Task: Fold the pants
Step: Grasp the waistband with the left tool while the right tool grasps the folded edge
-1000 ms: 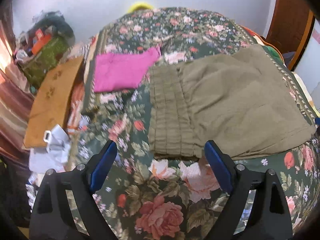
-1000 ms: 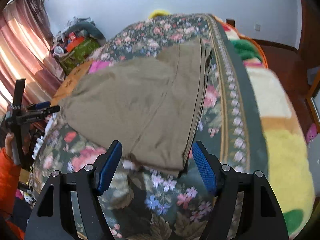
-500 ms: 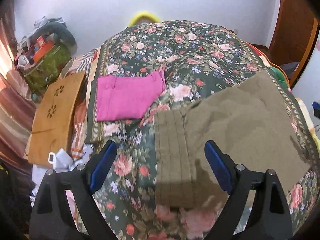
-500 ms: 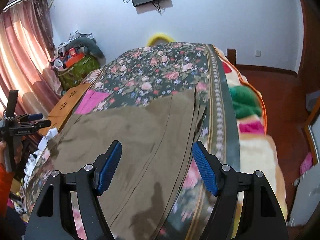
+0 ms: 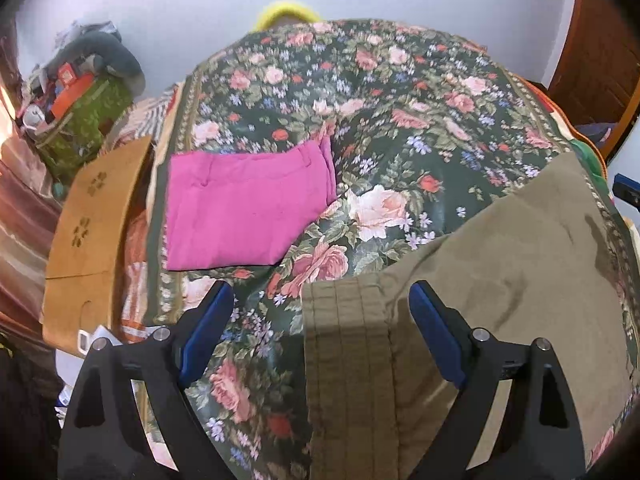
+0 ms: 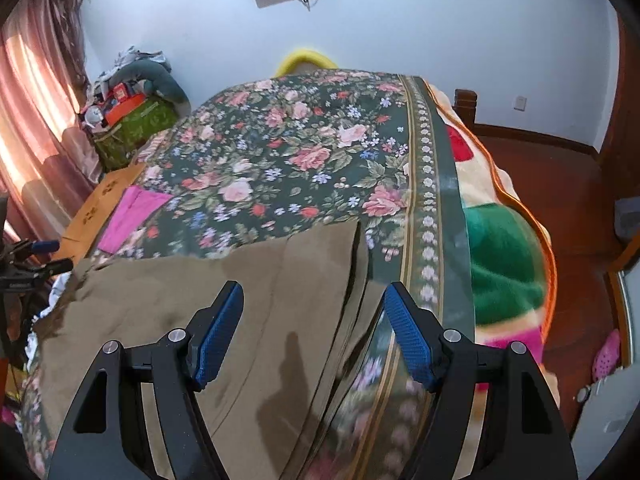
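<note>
Olive-brown pants (image 5: 500,300) lie folded on the floral bedspread (image 5: 360,120). Their ribbed waistband (image 5: 344,360) runs between the fingers of my left gripper (image 5: 320,332), which is open and hovers above it. In the right wrist view the pants (image 6: 240,304) spread across the lower left, their stacked leg edges (image 6: 356,280) near the bed's right border. My right gripper (image 6: 312,336) is open above that edge, holding nothing.
Folded pink pants (image 5: 248,208) lie on the bed's left side. A wooden board (image 5: 92,232) and a green bag with clutter (image 5: 80,120) stand left of the bed. A colourful blanket (image 6: 500,260) hangs off the right side. A door (image 5: 592,60) stands far right.
Both grippers have moved forward over the pants and tilted up, so the pants now sit lower in each view. Both stay open.
</note>
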